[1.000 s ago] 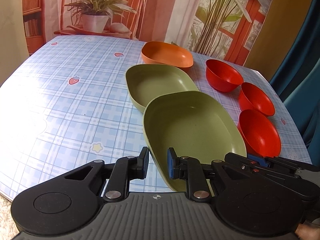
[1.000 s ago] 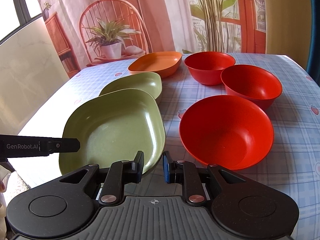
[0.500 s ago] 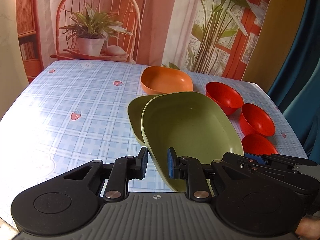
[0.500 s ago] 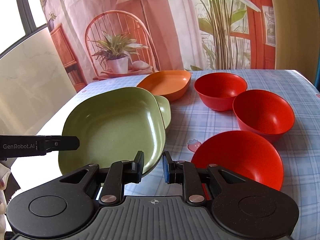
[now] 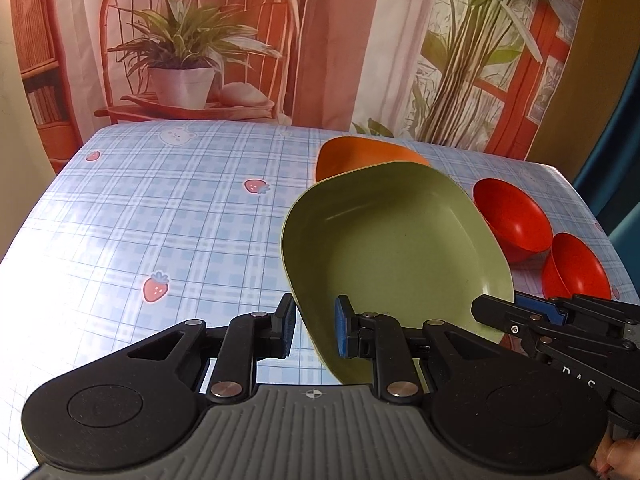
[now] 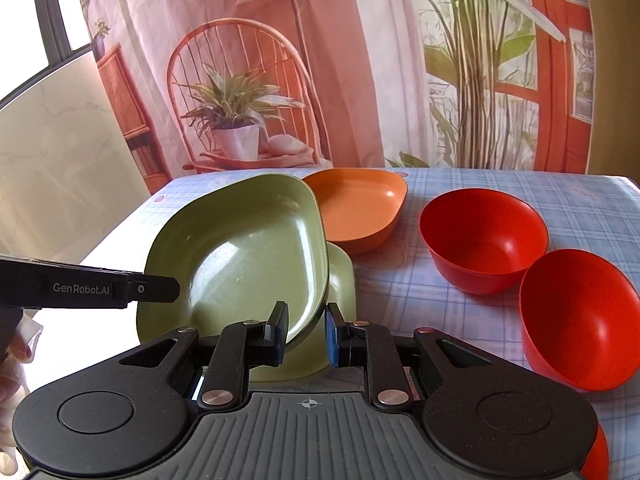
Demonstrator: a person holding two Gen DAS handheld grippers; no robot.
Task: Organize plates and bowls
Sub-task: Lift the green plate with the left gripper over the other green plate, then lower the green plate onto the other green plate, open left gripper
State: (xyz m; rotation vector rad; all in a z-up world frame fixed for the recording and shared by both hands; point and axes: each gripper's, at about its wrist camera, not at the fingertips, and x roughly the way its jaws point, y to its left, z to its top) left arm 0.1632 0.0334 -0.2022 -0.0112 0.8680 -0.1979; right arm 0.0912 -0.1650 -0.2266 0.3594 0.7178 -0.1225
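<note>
Both claws, left gripper (image 5: 316, 326) and right gripper (image 6: 306, 334), pinch the rim of the green squarish plastic plate (image 6: 248, 256), tilted above a second green plate (image 6: 340, 276) on the checkered tablecloth (image 5: 160, 216).

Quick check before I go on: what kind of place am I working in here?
Likely a staged dining-table setup, not a real kitchen. The table wears a blue plaid cloth with strawberry prints, and the chair and potted plant behind it look printed on a hanging backdrop. Both grippers hold a green plate near red bowls.
</note>
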